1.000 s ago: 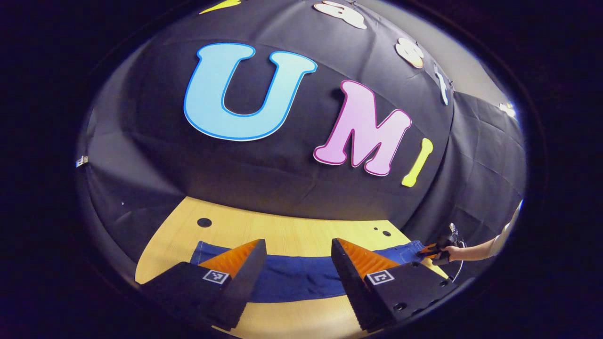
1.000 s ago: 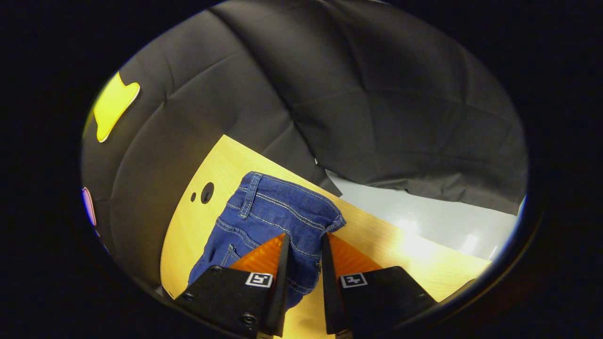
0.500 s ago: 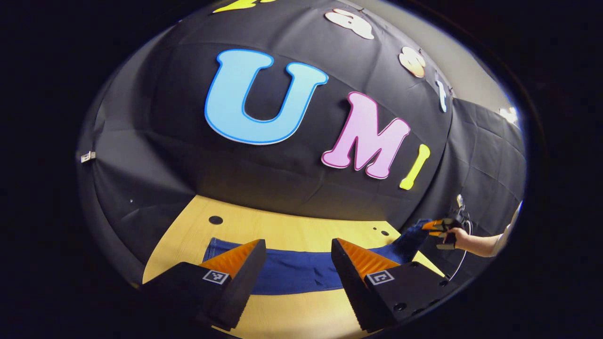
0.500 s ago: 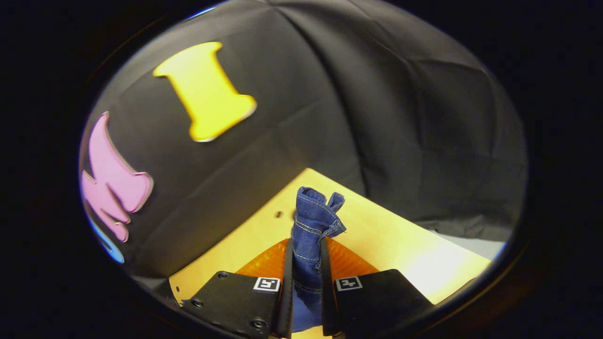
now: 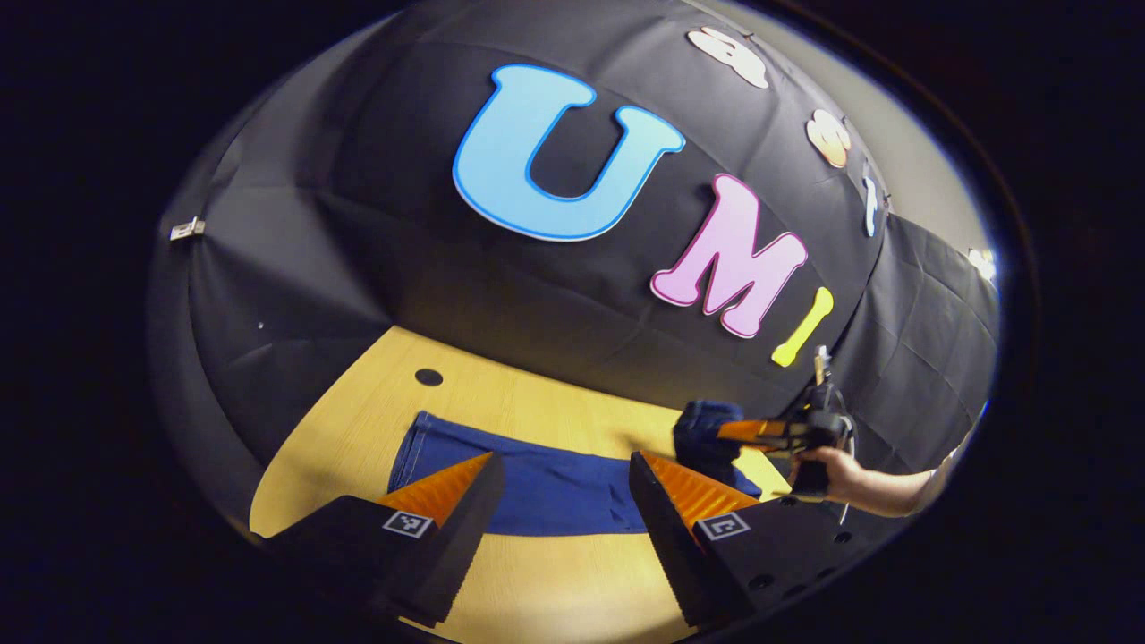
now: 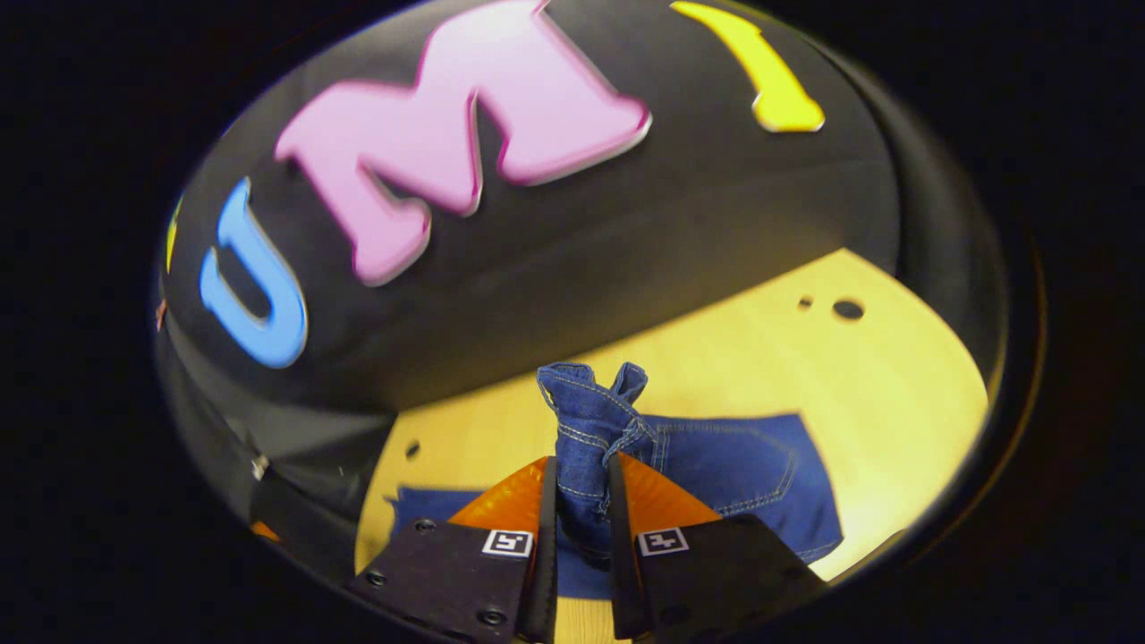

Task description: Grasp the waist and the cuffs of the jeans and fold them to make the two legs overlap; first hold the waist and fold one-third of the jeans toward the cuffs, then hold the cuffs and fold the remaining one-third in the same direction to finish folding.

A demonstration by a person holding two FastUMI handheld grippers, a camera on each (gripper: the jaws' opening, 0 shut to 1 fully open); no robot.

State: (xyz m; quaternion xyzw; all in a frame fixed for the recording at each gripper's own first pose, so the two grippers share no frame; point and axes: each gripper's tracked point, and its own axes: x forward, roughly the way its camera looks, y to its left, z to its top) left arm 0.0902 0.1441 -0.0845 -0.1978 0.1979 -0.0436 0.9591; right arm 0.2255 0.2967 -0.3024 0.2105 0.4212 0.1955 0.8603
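In the left gripper view, the left gripper (image 5: 564, 501) hung with its fingers wide apart and nothing between them, above the near edge of the pale wooden table with round holes (image 5: 376, 420). The dark blue denim jeans (image 5: 537, 478) lay flat across that table just beyond the fingertips, cuff end toward the table's left side. At the table's right end the right gripper (image 5: 729, 432), held by a person's hand (image 5: 827, 470), had a bunched piece of the denim lifted off the surface.

In the right gripper view, the right gripper (image 6: 581, 501) was clamped narrowly on the waist end of the jeans (image 6: 590, 429) — a crumpled fold stood up between its fingers. The rest of the jeans lay flat on the table (image 6: 894, 385) beneath, stretching toward the table's far left.
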